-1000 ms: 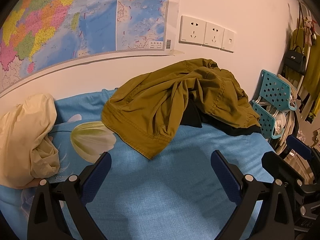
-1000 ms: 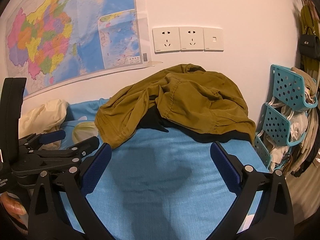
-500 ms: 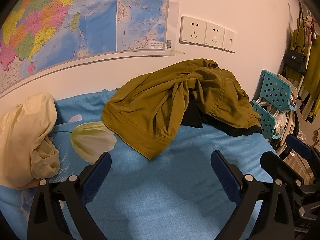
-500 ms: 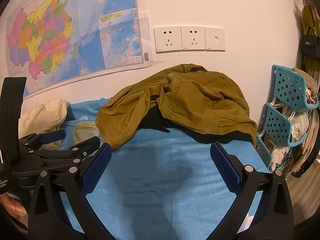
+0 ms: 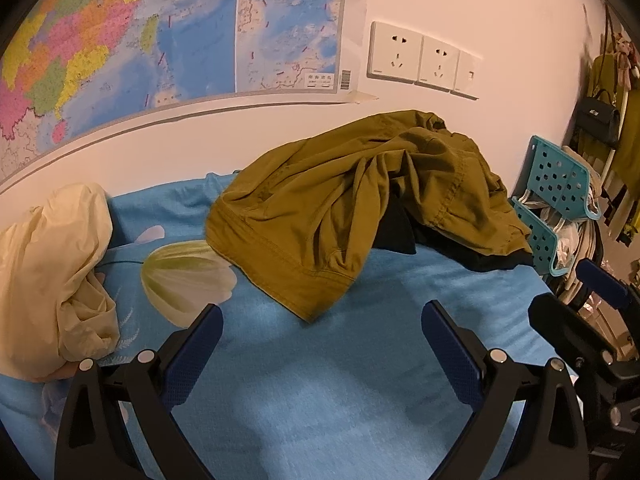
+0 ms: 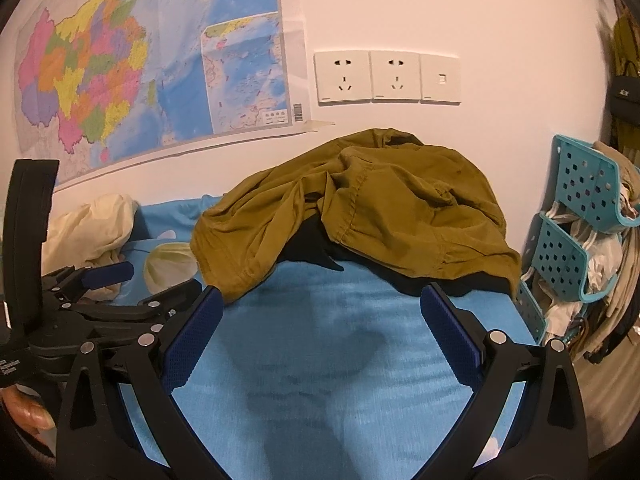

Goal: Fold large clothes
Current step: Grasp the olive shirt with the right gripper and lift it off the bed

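**A:** so what's different from half a second back? looks like the same shot to me

**B:** pretty much nothing tbh. The left claw (image 5: 320, 344) is spread wide with nothing in it, same as before, hovering over the blue bedsheet (image 5: 328, 392). The right claw (image 6: 320, 322) is also wide and empty. The olive garment (image 5: 360, 200) sits in a crumpled heap just ahead of both claws, up against the wall, and hasn't shifted at all. Nothing's touching it.

**A:** what's the dark bit under it?

**B:** a black garment (image 5: 394, 228) poking out from beneath the olive one, ahead of the left claw and a little right of centre. In the right wrist view it peeks out straight ahead (image 6: 308, 248).

**A:** and the pale lump?

**B:** a cream cloth (image 5: 52, 280) bunched up ahead-left of the left claw, well apart from the olive heap. Teal baskets (image 6: 576, 216) hang off to the right of the right claw, past the bed edge. Map (image 6: 132, 64) and sockets (image 6: 386, 76) on the wall behind. Framing has drifted only a hair.
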The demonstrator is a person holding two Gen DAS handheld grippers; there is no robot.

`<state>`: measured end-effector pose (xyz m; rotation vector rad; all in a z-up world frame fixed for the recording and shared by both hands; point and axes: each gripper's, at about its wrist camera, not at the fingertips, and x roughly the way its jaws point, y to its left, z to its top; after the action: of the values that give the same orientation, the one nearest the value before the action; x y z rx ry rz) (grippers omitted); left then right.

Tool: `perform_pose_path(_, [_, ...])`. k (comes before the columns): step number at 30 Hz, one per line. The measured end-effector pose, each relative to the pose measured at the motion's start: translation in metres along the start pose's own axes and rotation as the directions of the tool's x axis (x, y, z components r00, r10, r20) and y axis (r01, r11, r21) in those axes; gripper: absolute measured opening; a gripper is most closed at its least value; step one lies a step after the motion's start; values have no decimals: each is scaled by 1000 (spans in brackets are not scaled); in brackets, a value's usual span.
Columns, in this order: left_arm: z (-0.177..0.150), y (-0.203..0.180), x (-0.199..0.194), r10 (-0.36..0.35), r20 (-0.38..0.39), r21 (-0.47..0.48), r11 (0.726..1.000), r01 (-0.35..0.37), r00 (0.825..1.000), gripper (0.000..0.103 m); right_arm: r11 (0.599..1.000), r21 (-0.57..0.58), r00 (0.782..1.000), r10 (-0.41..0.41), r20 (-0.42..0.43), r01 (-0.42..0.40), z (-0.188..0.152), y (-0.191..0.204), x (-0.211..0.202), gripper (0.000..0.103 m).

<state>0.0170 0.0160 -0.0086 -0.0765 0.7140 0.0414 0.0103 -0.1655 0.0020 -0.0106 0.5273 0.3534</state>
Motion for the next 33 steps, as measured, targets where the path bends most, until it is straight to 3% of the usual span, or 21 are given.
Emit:
perform_pose_path(7, [12,8,24,6,-36,-12,1000,-7,999,96,998,-51,1000,-26,-14,26,14,-4,24,98])
perform_pose_path(12, [22,23,48,24,-65,-38,999,-26,998,96,987,-135,996,-93,-10,91,32,-11,56,98])
perform_pose_path(20, [35,52,73,74,-72,-41,996,-77,995,96,918,-370,979,-187,-77,146,62,-12,149,96])
perform_pose_path(22, [36,58,77,87,-71,-34,995,-90,994,96,918,-386,981,-148,-123,90,67,-17,160,27])
perform_pose_path(24, [37,63,79,94,-70,-25,995,-96,993,96,928,-362,980,-149,-135,91,78,-34,154,4])
perform_pose_path(25, [36,66,80,97,-69,-22,995,-99,993,96,942,-329,986,-114,-125,67,83,-45,145,4])
perform_pose_path(26, [36,70,82,95,-69,-21,995,-97,993,96,955,-292,991,-93,-96,61,89,-61,129,4])
perform_pose_path(27, [37,71,83,93,-71,-21,995,-94,993,96,956,-280,991,-110,-80,84,92,-71,120,10])
perform_pose_path(30, [37,75,89,95,-75,-8,995,-95,993,96,953,-282,983,-149,-107,114,92,-85,104,77])
perform_pose_path(33, [38,76,93,102,-67,11,995,-102,992,96,911,-406,992,-114,-64,78,85,-54,92,97])
